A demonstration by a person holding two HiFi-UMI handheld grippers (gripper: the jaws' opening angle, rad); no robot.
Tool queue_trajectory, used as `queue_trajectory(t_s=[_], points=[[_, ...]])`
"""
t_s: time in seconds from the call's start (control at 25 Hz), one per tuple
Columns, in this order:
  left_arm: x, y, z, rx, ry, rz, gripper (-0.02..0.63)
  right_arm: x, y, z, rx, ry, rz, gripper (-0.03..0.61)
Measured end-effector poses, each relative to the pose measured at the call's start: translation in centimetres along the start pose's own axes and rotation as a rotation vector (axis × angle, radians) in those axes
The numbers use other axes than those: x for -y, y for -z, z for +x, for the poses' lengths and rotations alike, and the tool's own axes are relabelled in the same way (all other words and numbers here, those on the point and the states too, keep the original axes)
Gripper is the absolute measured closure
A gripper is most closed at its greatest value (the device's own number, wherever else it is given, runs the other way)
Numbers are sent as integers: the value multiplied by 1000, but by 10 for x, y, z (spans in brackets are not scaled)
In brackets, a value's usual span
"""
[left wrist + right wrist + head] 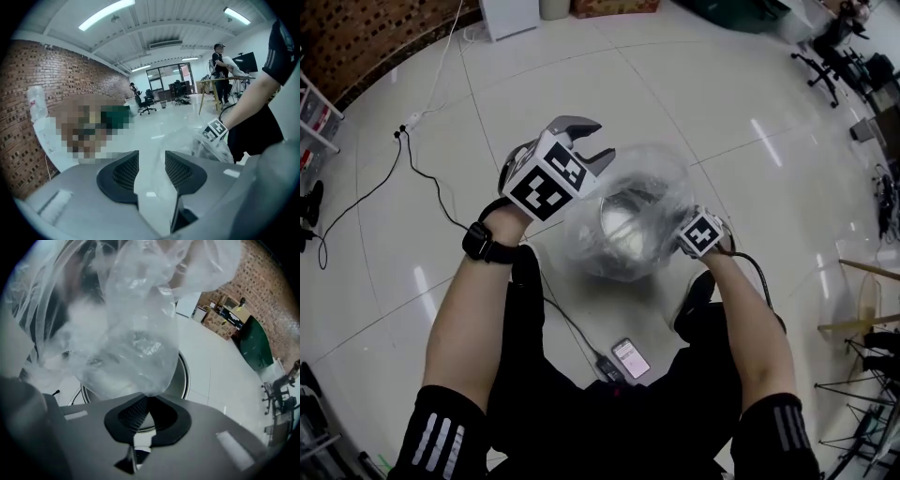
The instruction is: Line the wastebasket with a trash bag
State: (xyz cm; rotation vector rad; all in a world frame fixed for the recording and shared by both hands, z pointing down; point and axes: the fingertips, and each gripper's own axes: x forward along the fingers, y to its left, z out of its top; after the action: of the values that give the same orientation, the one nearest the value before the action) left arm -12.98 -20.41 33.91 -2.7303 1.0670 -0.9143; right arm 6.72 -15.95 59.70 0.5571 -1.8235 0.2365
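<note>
A clear trash bag (630, 217) billows over the round metal wastebasket (623, 225), which shows through the film on the floor in front of me. My left gripper (589, 141) is at the bag's upper left. In the left gripper view its jaws (151, 159) stand apart, with a strip of the bag's film (187, 140) running loosely through the gap. My right gripper (686, 242) is at the bag's right side. In its own view this gripper (146, 401) is shut on a gathered fold of the bag (136, 333), just above the wastebasket's rim (186, 376).
A phone (630, 358) and a black cable (422, 173) lie on the glossy white floor near my legs. A power strip (411, 122) is at the left, office chairs (839, 56) are far right. A person (219, 61) stands by a wooden table (225, 80).
</note>
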Motion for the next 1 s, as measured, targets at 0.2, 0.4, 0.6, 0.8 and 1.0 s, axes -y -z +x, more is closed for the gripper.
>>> queue_trajectory(t_s=[0.2, 0.4, 0.6, 0.8, 1.0], points=[[19, 15, 26, -93, 73, 37, 443, 5, 23, 19, -58, -24, -12, 561], [31, 15, 45, -136, 105, 60, 443, 9, 31, 14, -30, -88, 84, 465], [36, 14, 53, -149, 120, 76, 443, 28, 28, -20, 57, -113, 141, 443], [42, 16, 61, -165, 135, 83, 443, 56, 11, -70, 216, -102, 195, 443], [50, 29, 70, -210, 163, 100, 443, 69, -34, -123, 477, -179, 334, 428]])
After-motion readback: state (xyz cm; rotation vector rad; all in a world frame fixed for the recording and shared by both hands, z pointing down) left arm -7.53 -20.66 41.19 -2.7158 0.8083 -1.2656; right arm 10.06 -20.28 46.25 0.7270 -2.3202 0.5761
